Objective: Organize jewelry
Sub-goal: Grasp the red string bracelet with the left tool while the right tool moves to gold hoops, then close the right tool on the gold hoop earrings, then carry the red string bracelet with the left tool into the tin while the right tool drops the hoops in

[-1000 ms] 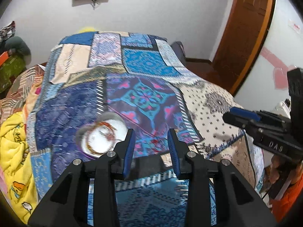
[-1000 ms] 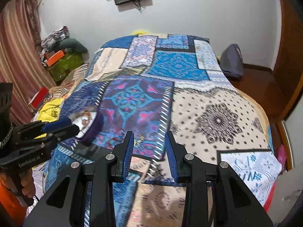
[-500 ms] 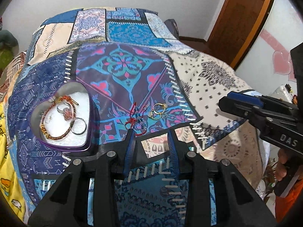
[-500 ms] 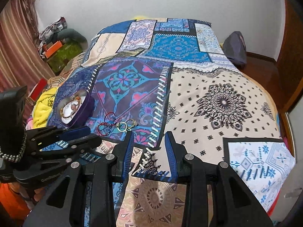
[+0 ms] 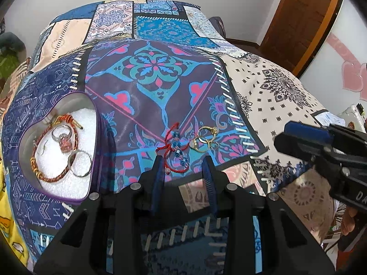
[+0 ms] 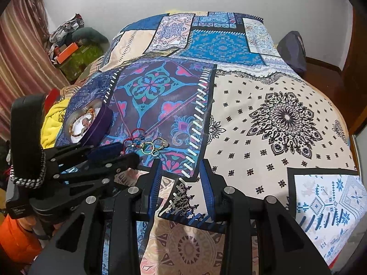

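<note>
A purple heart-shaped tin [image 5: 27, 135] [image 6: 101, 123] lies on the patterned bedspread, holding a braided bracelet [image 5: 49, 177], a stone ring [image 5: 63, 142] and a silver ring [image 5: 80, 163]. A red-string bracelet with blue beads [image 5: 175, 147] [image 6: 134, 141] and gold rings [image 5: 203, 138] [image 6: 152, 147] lie loose right of the tin. My left gripper [image 5: 183, 158] is open and empty, its tips just short of the string bracelet. My right gripper [image 6: 180, 165] is open and empty, right of the rings; it also shows in the left wrist view [image 5: 321, 146].
The patchwork bedspread [image 6: 275, 114] covers the whole bed. A dark bag [image 6: 292, 50] sits at the far right edge. Clutter and a curtain [image 6: 20, 52] stand to the left. A wooden door [image 5: 305, 13] is at the far right.
Both grippers have tipped down and moved closer to the bed. The tin, string bracelet and gold rings now appear larger and nearer the left gripper's tips.
</note>
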`<action>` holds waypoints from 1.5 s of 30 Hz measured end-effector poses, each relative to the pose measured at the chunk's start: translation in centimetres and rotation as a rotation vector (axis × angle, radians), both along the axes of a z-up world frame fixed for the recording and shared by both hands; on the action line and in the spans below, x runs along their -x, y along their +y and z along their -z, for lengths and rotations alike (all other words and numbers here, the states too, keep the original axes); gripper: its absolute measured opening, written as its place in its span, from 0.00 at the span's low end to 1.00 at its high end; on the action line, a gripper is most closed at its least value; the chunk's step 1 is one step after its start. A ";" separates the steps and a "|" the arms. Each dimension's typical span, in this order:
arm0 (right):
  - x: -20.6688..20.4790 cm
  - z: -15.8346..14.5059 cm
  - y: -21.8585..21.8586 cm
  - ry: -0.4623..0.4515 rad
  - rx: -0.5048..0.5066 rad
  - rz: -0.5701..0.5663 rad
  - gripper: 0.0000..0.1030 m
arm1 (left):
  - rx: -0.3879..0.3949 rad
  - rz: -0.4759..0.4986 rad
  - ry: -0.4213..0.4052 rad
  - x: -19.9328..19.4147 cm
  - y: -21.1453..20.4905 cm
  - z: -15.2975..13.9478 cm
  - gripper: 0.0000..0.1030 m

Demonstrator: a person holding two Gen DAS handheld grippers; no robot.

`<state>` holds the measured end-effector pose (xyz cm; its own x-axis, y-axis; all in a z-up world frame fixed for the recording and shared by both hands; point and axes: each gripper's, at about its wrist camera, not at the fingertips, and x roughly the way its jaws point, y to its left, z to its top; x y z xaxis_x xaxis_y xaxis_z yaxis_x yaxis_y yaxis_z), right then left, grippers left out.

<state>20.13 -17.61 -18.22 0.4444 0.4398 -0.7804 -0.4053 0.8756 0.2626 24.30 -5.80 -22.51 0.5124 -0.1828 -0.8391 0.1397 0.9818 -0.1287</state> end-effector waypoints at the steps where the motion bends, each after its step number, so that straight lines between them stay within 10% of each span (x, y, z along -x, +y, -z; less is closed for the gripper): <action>1: -0.1 0.1 0.0 0.003 -0.003 0.000 0.30 | -0.009 -0.003 -0.004 -0.1 -0.1 0.1 0.31; 8: -0.4 0.5 0.7 0.029 -0.027 -0.027 0.30 | -0.076 -0.011 -0.026 -1.3 -0.7 0.6 0.06; 45: 0.1 1.9 5.4 -0.016 0.078 -0.091 0.09 | 0.040 -0.071 -0.183 2.5 4.0 -5.3 0.06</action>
